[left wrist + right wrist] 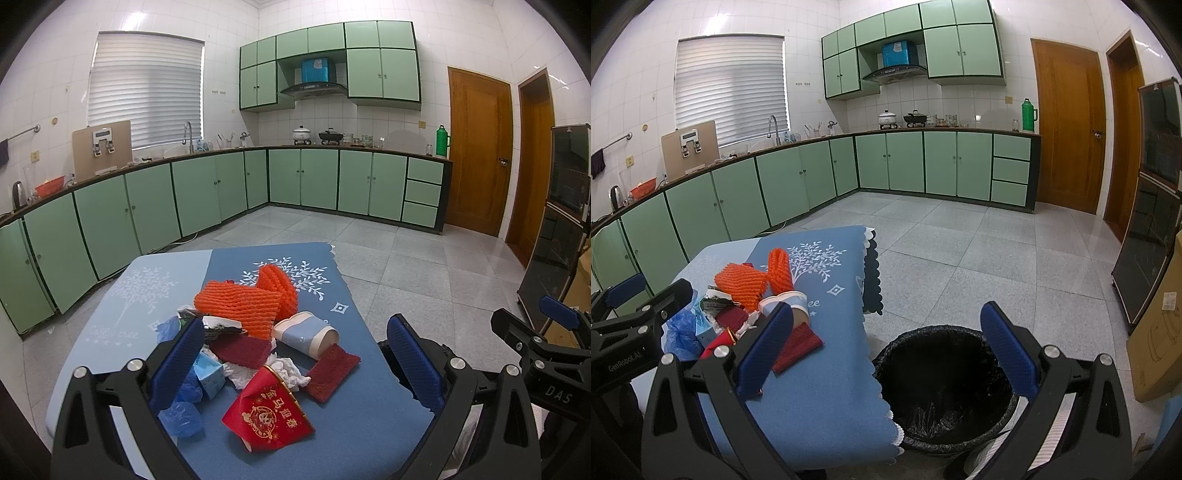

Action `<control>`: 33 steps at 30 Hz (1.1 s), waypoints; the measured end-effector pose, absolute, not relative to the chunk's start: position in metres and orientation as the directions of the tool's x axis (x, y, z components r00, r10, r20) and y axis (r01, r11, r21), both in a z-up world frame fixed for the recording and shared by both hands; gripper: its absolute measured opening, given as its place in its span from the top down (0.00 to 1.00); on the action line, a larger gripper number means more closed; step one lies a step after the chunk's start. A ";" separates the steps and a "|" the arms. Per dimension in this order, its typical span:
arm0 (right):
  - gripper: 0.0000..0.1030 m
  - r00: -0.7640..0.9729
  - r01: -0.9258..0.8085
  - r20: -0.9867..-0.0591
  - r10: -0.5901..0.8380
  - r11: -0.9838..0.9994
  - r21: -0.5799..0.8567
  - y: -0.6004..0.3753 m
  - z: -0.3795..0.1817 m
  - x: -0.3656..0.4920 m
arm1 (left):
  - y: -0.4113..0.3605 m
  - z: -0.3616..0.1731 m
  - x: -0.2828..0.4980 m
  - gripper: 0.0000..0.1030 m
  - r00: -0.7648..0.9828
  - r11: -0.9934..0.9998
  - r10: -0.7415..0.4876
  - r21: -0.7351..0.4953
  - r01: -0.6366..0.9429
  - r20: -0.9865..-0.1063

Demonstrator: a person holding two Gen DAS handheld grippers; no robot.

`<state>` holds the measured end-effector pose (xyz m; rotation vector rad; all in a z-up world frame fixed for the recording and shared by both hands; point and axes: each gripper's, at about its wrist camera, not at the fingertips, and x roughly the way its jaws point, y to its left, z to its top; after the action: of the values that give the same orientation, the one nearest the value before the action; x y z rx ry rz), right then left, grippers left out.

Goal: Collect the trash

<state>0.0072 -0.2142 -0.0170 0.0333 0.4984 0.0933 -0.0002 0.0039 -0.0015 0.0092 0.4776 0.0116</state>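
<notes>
A pile of trash lies on a blue tablecloth: orange foam nets, a tipped paper cup, dark red scrub pads, a red printed paper, white tissue, blue plastic bags and a small blue carton. My left gripper is open and empty, just above the near side of the pile. My right gripper is open and empty, over the table's right edge and the black-lined trash bin on the floor. The pile shows in the right wrist view.
The tablecloth's scalloped edge hangs beside the bin. Green cabinets line the left and far walls. A dark glass cabinet and a cardboard box stand at the right. Grey tiled floor lies beyond the table.
</notes>
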 end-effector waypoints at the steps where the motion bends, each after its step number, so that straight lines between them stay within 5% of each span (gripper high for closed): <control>1: 0.05 0.874 -0.081 -0.476 0.098 0.995 0.054 -0.214 -0.017 0.008 | 0.004 -0.002 0.000 0.06 0.888 1.000 0.014 0.013 -0.009 -0.459; 33: 0.05 0.875 -0.077 -0.475 0.097 0.995 0.061 -0.216 -0.016 0.010 | 0.004 -0.001 0.001 0.06 0.888 1.000 0.017 0.016 -0.011 -0.460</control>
<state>0.0098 -0.2163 -0.0165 0.0412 0.4974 0.0905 0.0009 0.0037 -0.0012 0.0130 0.4776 0.0144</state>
